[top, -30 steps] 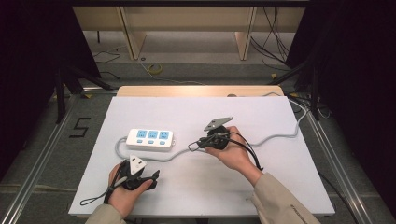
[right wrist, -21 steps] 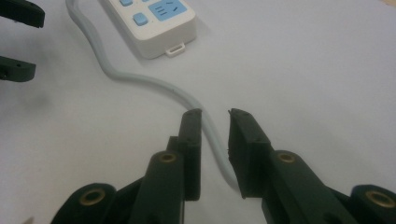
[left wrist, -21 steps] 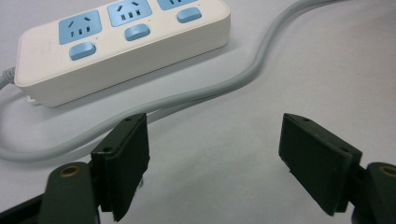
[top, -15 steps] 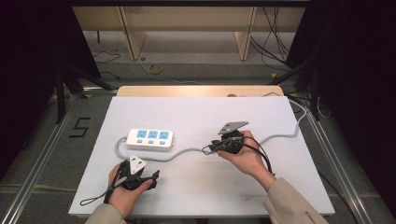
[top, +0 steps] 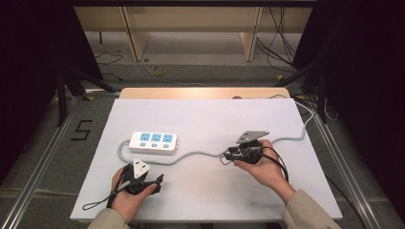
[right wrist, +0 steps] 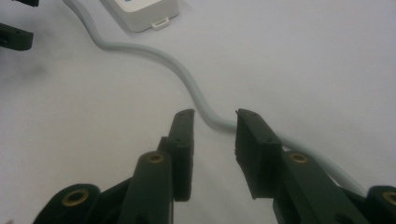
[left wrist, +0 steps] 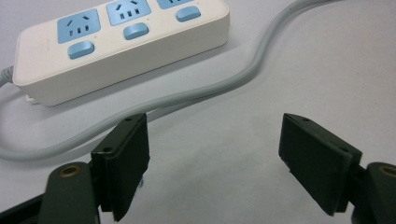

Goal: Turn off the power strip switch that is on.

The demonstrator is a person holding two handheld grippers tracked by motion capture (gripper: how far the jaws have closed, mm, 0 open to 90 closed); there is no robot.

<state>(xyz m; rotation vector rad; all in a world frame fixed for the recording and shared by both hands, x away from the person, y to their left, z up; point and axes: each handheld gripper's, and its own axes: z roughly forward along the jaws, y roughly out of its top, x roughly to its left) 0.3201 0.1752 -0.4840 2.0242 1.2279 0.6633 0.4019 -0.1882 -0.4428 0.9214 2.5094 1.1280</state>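
A white power strip (top: 154, 142) (left wrist: 116, 42) with blue sockets lies on the white table (top: 205, 114). Its grey cable (top: 200, 155) (left wrist: 224, 84) (right wrist: 187, 79) snakes off to the right. My right gripper (top: 226, 156) (right wrist: 215, 116) sits low over the cable at mid-right. Its jaws have just been opening, and the cable runs loose through the gap between them, with no pad pressing on it. My left gripper (top: 143, 175) (left wrist: 215, 135) rests near the front left, just before the strip. It is open wide and holds nothing.
The cable runs on to the table's right edge (top: 305, 124) and drops off toward the floor. A wooden board (top: 200, 93) borders the table's far side. Metal frame rails (top: 47, 152) flank the table. The left gripper's jaws (right wrist: 14, 37) show far off in the right gripper view.
My right hand has slid to the right along the cable, away from the power strip. The left hand has stayed where it was.
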